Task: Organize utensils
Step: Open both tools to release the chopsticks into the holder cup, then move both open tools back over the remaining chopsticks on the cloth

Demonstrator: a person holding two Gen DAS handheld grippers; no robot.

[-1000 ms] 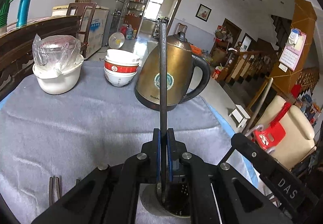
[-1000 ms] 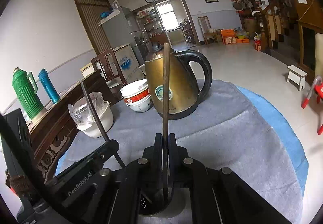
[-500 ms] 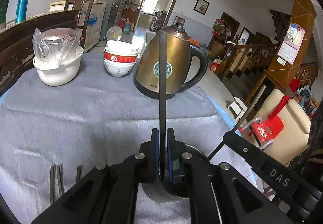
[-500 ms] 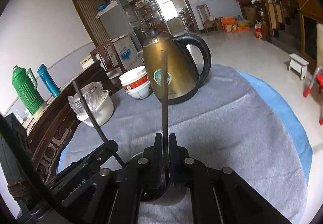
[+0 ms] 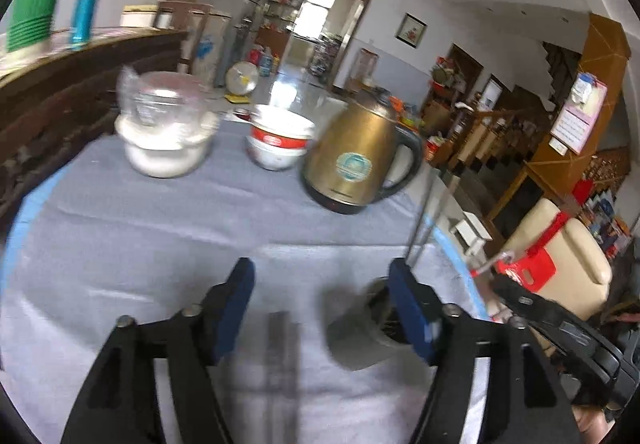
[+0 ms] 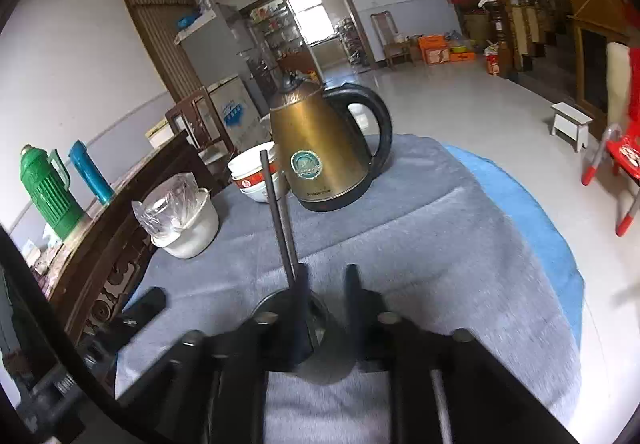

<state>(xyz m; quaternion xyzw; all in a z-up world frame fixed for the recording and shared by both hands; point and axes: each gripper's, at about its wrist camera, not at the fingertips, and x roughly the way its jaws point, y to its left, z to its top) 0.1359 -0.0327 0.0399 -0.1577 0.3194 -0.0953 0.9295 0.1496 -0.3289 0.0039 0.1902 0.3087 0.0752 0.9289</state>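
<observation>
Both grippers are opening with nothing pinched – the left gripper (image 5: 320,276) spread wide over the grey cloth (image 5: 160,228), the right gripper (image 6: 326,276) parting beside a dark utensil (image 6: 278,219). That utensil stands tilted in the metal holder (image 6: 280,298), near the brass kettle (image 6: 320,159).

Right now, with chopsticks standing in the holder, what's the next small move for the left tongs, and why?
Probably lower the left tongs onto the blurred dark utensil lying on the cloth. Their jaws are opening and empty, and it lies just below their gap; the chopsticks already stand in the holder.
</observation>
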